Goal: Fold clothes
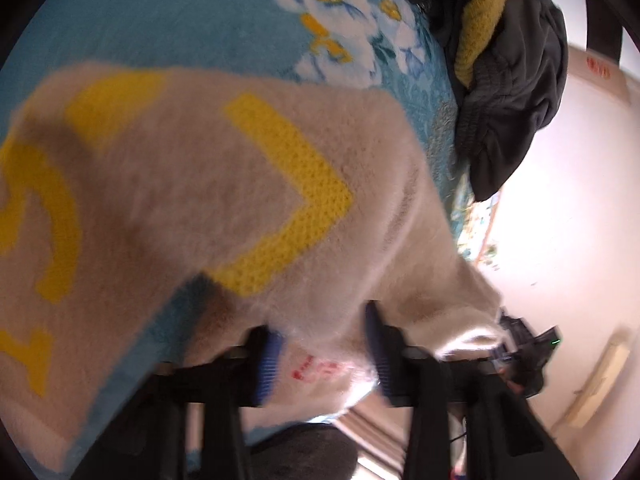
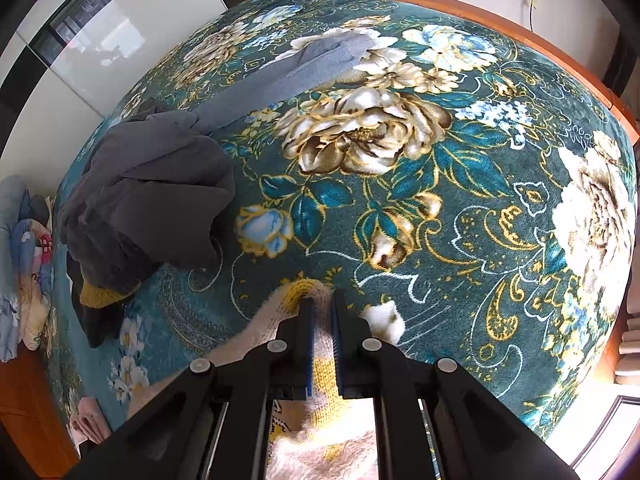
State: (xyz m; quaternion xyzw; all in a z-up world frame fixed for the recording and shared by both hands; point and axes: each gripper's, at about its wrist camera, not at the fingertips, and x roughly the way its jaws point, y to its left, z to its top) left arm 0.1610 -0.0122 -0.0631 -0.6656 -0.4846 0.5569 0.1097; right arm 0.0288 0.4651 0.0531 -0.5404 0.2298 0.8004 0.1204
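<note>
A fluffy cream sweater with yellow knitted letters hangs lifted over the teal floral bedspread. My left gripper is shut on a bunch of its fabric, with a white label with red print between the blue pads. My right gripper is shut on the sweater's yellow-trimmed edge, low over the bedspread. The rest of the sweater trails under the right gripper.
A heap of dark grey clothes with a yellow knit piece lies at the bed's left side; it also shows in the left wrist view. A grey garment lies farther back. A wooden bed frame rims the bed.
</note>
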